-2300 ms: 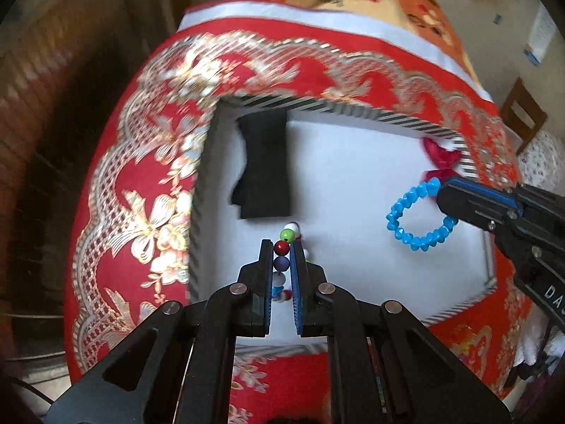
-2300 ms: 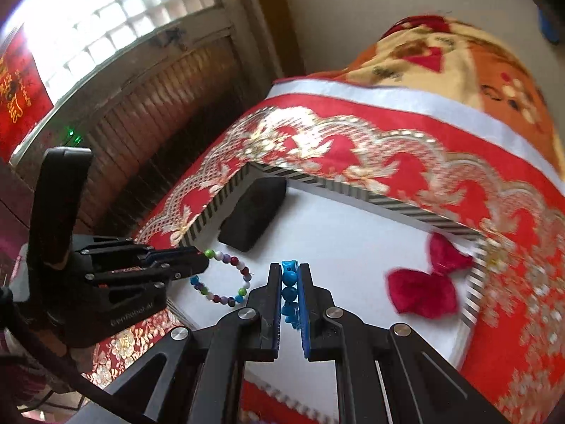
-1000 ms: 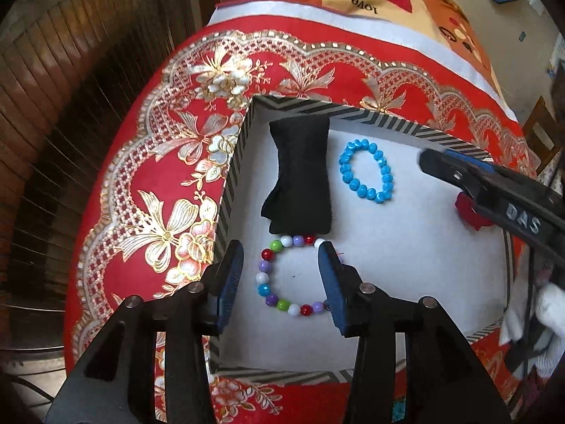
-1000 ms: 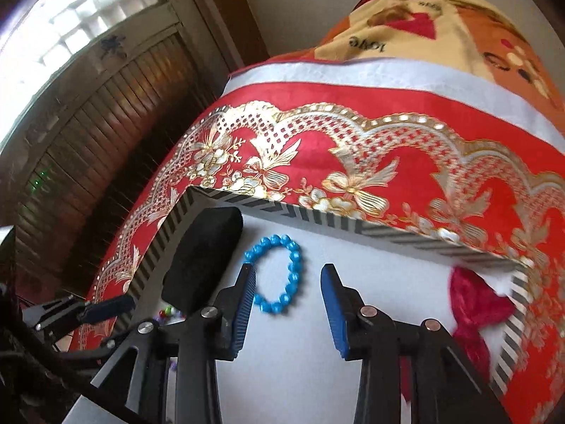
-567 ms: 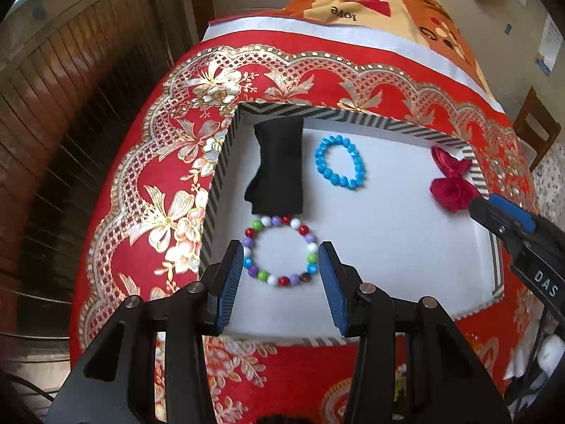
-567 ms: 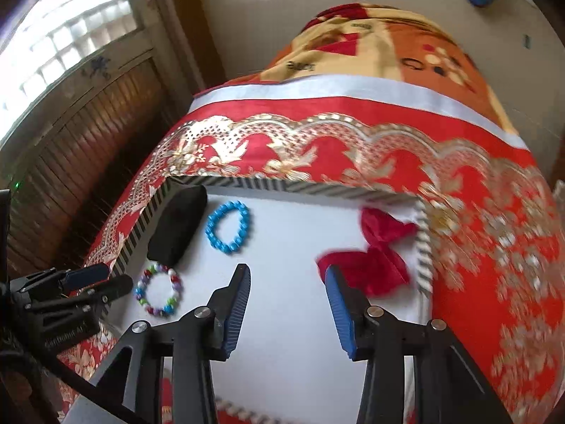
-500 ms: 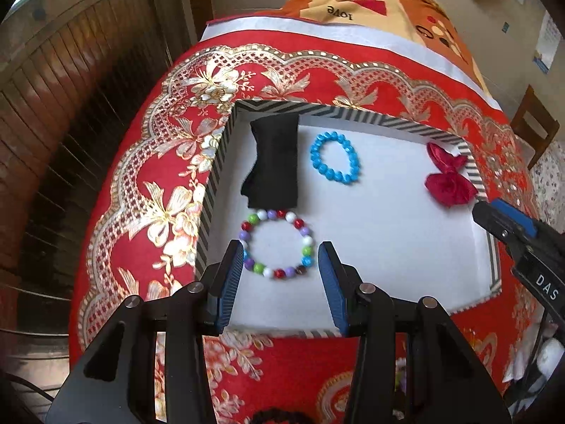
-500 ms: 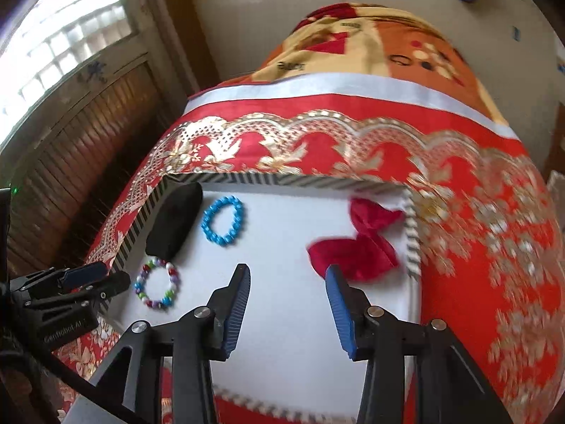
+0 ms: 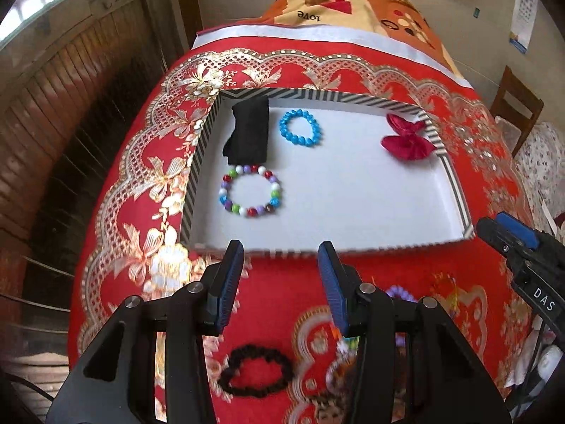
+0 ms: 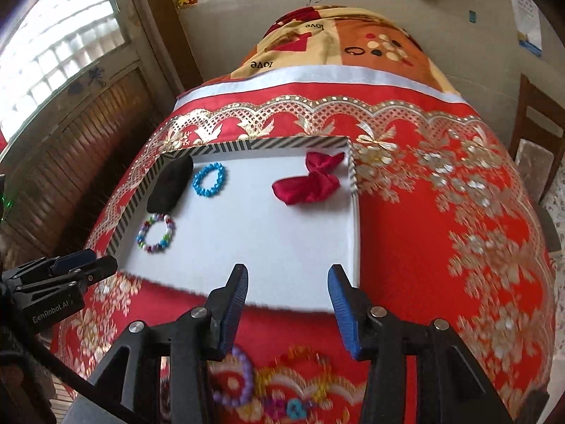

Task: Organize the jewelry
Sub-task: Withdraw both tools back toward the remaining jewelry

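Your left gripper (image 9: 280, 265) and right gripper (image 10: 286, 289) both stand wide open and empty over the red cloth (image 9: 282, 304), short of the tray (image 9: 455, 190). Next pickup appears to be the black beaded bracelet (image 9: 256, 371) lying loose below the left jaws. Judged light, limp and slippery; pinch across one strand of the loop.

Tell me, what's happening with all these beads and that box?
A person is sorting jewelry with two hand-held grippers. The left gripper and right gripper are both open and empty, near the striped tray. The tray holds a multicolored bracelet, blue bracelet, red bow and black pouch. A black bracelet waits outside.
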`<state>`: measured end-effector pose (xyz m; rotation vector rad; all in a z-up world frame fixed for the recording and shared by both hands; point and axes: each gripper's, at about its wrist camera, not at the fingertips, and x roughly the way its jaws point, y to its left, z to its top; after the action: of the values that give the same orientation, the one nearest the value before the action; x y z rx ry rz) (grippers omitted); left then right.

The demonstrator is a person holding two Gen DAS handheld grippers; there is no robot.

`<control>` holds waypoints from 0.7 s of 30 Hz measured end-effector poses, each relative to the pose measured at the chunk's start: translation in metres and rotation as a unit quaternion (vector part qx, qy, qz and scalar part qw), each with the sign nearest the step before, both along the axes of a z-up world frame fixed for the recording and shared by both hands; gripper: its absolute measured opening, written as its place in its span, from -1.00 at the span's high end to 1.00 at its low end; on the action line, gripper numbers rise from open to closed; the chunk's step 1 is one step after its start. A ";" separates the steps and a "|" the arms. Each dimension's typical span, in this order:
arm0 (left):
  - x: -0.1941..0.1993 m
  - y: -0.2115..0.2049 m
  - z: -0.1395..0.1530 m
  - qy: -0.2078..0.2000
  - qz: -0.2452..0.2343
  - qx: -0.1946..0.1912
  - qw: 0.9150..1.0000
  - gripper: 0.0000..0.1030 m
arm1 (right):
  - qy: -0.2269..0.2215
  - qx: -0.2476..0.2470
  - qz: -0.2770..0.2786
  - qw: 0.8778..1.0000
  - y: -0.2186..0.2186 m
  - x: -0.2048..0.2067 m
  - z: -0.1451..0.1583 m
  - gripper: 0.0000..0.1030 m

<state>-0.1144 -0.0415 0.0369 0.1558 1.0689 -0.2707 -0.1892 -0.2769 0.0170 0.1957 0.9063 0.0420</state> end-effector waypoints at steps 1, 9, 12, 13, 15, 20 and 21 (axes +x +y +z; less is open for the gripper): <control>-0.007 0.000 0.001 -0.001 -0.001 0.000 1.000 0.16 | -0.001 0.000 -0.001 1.000 -0.001 -0.008 0.001 0.07; -0.044 0.004 0.007 -0.008 -0.007 0.000 1.000 0.16 | -0.001 -0.005 0.006 1.000 0.001 -0.052 0.004 -0.05; -0.056 0.007 0.009 -0.010 -0.007 0.001 1.000 0.16 | -0.001 -0.003 0.007 1.000 0.001 -0.068 0.003 -0.05; -0.061 0.007 0.010 -0.012 -0.008 0.001 1.000 0.16 | 0.000 -0.003 0.007 1.000 0.001 -0.073 0.003 -0.05; -0.068 0.009 0.010 -0.014 -0.009 0.001 1.000 0.16 | 0.001 -0.003 0.007 1.000 0.002 -0.082 0.002 -0.05; -0.080 0.013 0.011 -0.011 -0.010 -0.002 1.000 0.16 | 0.003 -0.004 0.009 1.000 0.002 -0.101 0.000 -0.06; -0.081 0.015 0.011 -0.009 -0.008 -0.005 1.000 0.16 | 0.003 -0.004 0.009 1.000 0.003 -0.104 -0.001 -0.06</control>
<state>-0.1952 -0.0268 0.0474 0.1580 1.0490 -0.2891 -0.2933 -0.2739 0.0161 0.1798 0.9144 0.0548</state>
